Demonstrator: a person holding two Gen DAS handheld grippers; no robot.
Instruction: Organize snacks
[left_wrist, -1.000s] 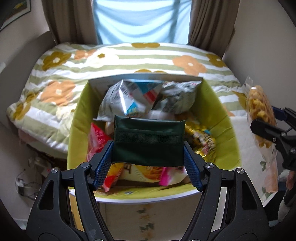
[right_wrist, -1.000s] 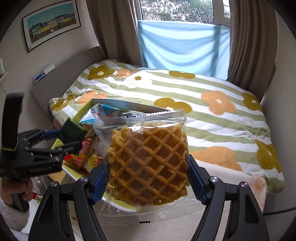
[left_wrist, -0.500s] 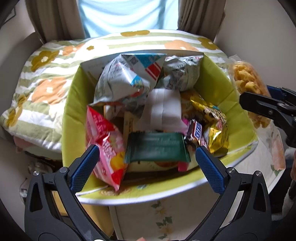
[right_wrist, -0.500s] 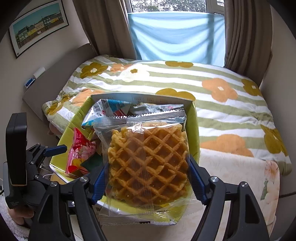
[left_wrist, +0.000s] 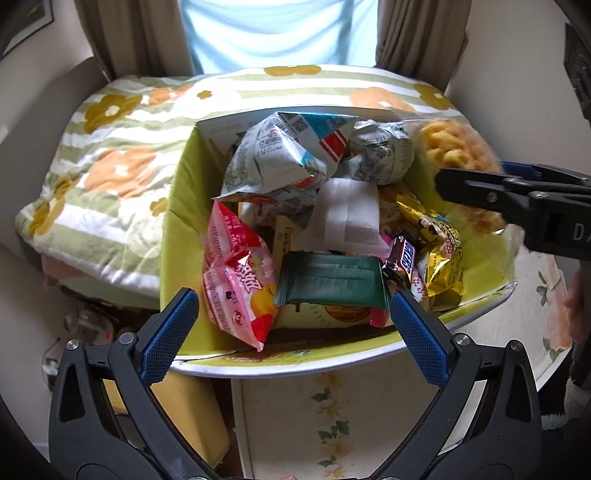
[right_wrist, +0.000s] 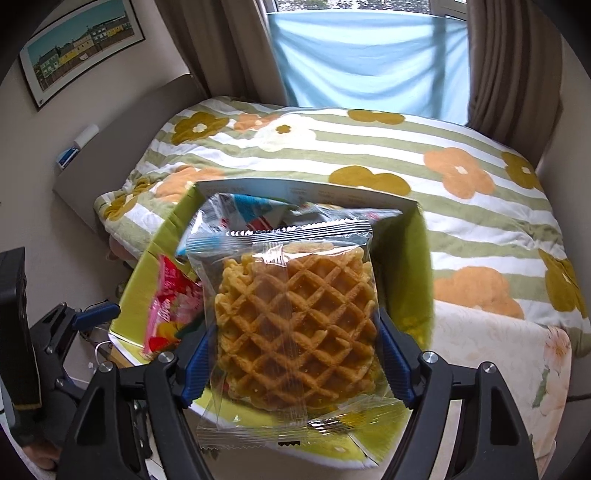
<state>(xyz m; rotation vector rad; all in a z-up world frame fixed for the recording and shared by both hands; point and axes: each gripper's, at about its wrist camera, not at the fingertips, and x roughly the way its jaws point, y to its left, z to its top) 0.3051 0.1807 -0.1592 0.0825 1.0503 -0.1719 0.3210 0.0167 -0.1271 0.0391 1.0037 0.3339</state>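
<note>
Clamped upright in the right gripper (right_wrist: 295, 354), the waffle packet (right_wrist: 291, 325) hangs over the right side of the green snack box (left_wrist: 177, 236), nearer than the left gripper (left_wrist: 291, 325), whose jaws gape empty above its near rim.

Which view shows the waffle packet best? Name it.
The right wrist view: the waffle packet fills the frame, clamped flat-on in the right gripper. The left wrist view shows only its blurred edge over the box.

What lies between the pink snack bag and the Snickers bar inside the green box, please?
In the left wrist view, the dark green packet lies flat between the pink snack bag and the Snickers bar, near the front wall of the green box.
</note>
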